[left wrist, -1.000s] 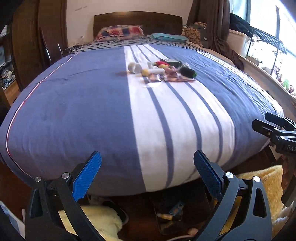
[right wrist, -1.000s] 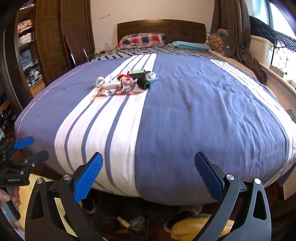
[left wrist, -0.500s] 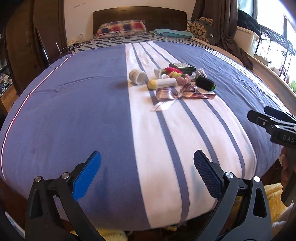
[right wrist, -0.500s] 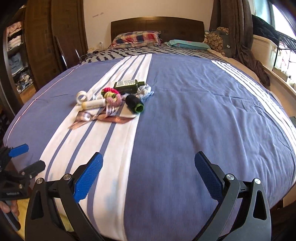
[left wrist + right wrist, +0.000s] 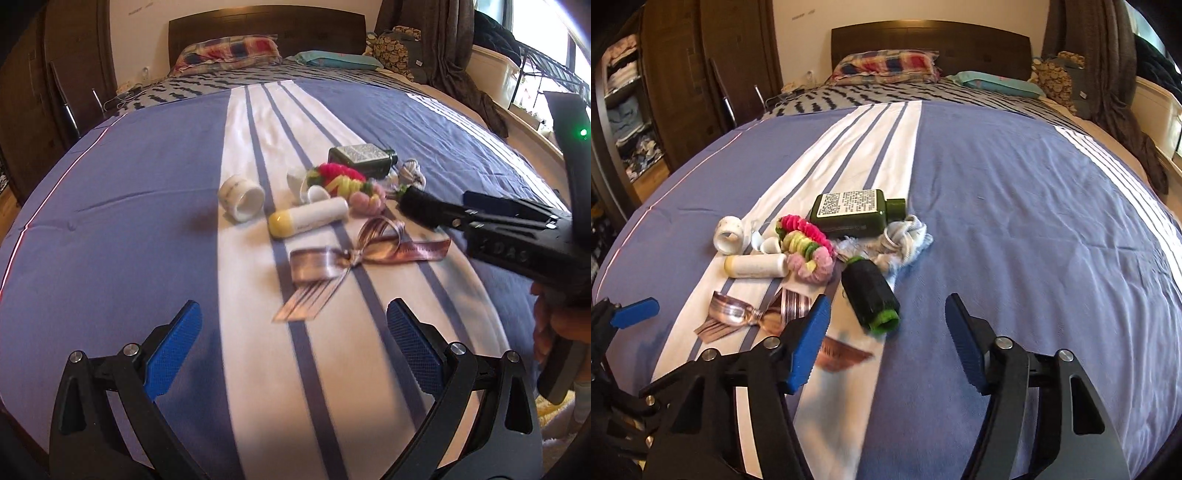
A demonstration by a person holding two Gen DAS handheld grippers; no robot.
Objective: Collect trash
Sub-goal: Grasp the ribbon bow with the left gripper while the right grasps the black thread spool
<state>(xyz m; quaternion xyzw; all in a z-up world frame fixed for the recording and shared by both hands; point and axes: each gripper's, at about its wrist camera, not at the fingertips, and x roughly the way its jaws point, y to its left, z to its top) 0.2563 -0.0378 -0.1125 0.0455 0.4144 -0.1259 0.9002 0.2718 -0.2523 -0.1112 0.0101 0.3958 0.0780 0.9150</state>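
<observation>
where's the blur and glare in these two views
Left wrist view: ribbon and near bedspread streaked by motion blur, window blown out. Right wrist view: ribbon tail smeared beside the right hand-held gripper, spool fairly sharp.

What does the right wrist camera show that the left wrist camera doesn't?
Only the right wrist view shows the printed label on the dark green bottle, the full black thread spool with its green end, and wardrobe shelves at left. Only the left wrist view shows the whole ribbon bow uncovered and the right tongs from the side, hiding much of the spool. Both show the striped bedspread, tape roll, yellow-capped white tube, scrunchies and plaid pillow.
</observation>
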